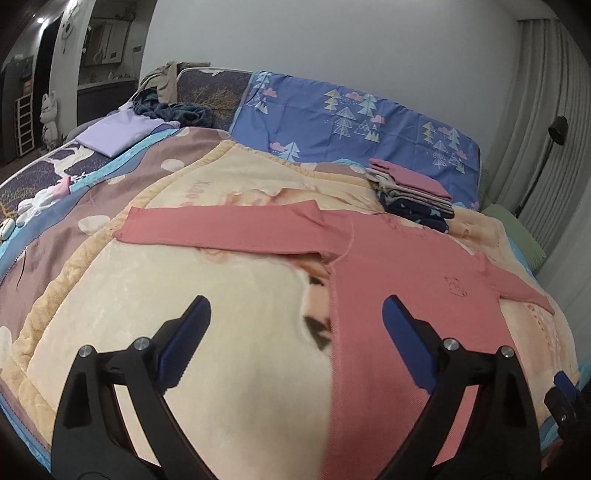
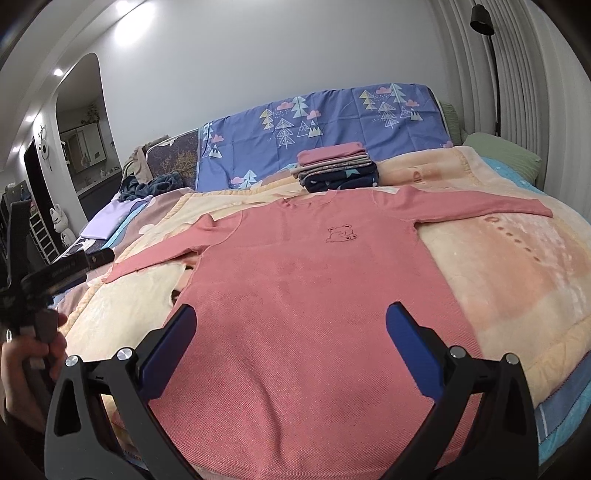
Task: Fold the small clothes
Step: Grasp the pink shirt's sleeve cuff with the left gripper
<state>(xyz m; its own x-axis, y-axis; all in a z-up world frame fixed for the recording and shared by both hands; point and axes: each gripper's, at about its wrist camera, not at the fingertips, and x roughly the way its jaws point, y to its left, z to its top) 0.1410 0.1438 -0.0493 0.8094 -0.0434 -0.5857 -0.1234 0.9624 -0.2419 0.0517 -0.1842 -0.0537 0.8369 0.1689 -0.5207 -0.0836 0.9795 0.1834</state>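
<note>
A pink long-sleeved top with a small bear outline on the chest lies flat, face up, on the cream blanket, both sleeves spread out sideways. It also shows in the left wrist view. My left gripper is open and empty, above the blanket by the top's left side edge. My right gripper is open and empty, above the lower middle of the top. The left gripper also shows at the left edge of the right wrist view, held in a hand.
A stack of folded clothes sits beyond the top's collar, also in the left wrist view. A blue tree-print quilt lies along the wall. A lilac folded cloth and dark crumpled clothes lie at the far left. A floor lamp stands right.
</note>
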